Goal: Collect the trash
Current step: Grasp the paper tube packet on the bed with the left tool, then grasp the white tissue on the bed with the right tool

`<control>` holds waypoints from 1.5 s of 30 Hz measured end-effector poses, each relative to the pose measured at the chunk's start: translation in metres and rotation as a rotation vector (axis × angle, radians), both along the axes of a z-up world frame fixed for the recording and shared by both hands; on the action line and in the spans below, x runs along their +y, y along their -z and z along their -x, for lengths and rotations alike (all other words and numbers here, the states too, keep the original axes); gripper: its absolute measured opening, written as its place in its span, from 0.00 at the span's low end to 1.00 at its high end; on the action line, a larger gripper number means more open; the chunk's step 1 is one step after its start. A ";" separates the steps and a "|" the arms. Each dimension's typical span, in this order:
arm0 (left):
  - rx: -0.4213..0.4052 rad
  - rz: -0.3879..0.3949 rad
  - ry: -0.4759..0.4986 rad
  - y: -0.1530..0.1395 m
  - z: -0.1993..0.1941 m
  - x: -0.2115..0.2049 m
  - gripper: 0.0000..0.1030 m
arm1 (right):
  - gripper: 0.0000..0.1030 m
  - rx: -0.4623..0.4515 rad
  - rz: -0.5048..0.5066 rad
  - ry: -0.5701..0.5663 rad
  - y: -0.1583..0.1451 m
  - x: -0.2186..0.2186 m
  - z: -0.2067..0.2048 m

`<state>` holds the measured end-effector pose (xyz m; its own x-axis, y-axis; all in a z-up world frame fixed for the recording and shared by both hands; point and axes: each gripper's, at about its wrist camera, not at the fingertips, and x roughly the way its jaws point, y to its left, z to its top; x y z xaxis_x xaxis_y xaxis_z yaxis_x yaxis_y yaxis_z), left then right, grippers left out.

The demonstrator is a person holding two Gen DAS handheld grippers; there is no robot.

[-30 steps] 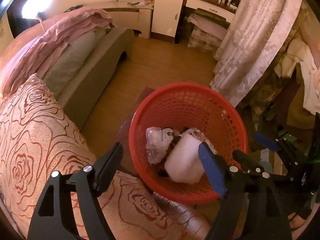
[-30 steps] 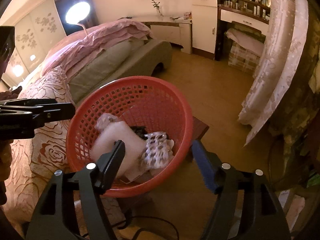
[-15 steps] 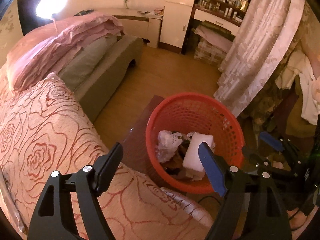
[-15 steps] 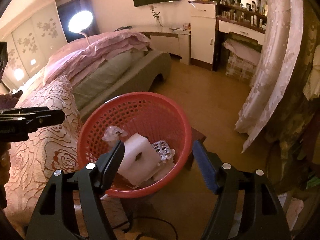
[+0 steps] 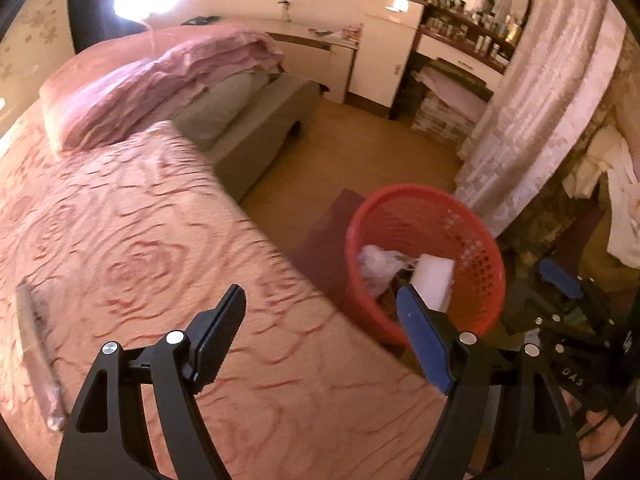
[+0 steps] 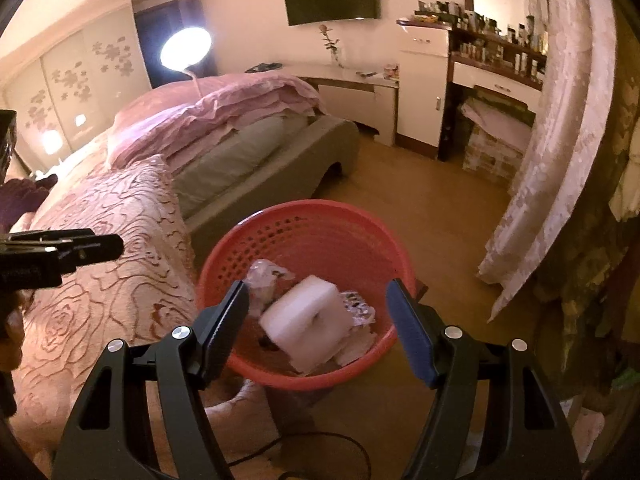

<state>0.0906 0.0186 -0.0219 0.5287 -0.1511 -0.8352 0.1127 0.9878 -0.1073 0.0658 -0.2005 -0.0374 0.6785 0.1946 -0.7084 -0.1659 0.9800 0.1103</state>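
The red basket [image 6: 308, 292] is sitting on the floor against the edge of the bed [image 5: 132, 248], and it is already holding a white foam block [image 6: 308, 320], a crumpled clear wrapper [image 6: 264, 274] and a foil blister pack [image 6: 358, 308]. Compared with a second ago, the basket is looking smaller and farther off in both wrist views: both tools are pulling up and away from it. The right tool [image 6: 316, 320] is hanging above the basket with its jaws standing wide apart and nothing between its pads; the foam block seen between them is lying well below, inside the basket. The left tool [image 5: 320, 328] is swinging off over the rose-patterned bedspread, the basket now beyond its right finger, and it too is gaping empty. That suggests a drop is finished and the hunt for more trash is starting. A long pale strip [image 5: 38, 354] is lying on the bedspread, well out beyond the left tool's left finger, too blurred to identify; it may be the next pick.
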 end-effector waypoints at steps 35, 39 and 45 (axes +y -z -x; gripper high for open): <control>0.085 -0.148 -0.393 0.025 0.062 0.200 0.49 | 0.67 0.004 0.018 -0.145 -0.006 0.064 0.034; 0.070 -0.131 -0.388 0.024 0.066 0.201 0.42 | 0.67 0.008 0.020 -0.162 -0.007 0.070 0.035; 0.044 -0.117 -0.382 0.022 0.073 0.202 0.34 | 0.67 0.007 0.026 -0.197 -0.006 0.082 0.041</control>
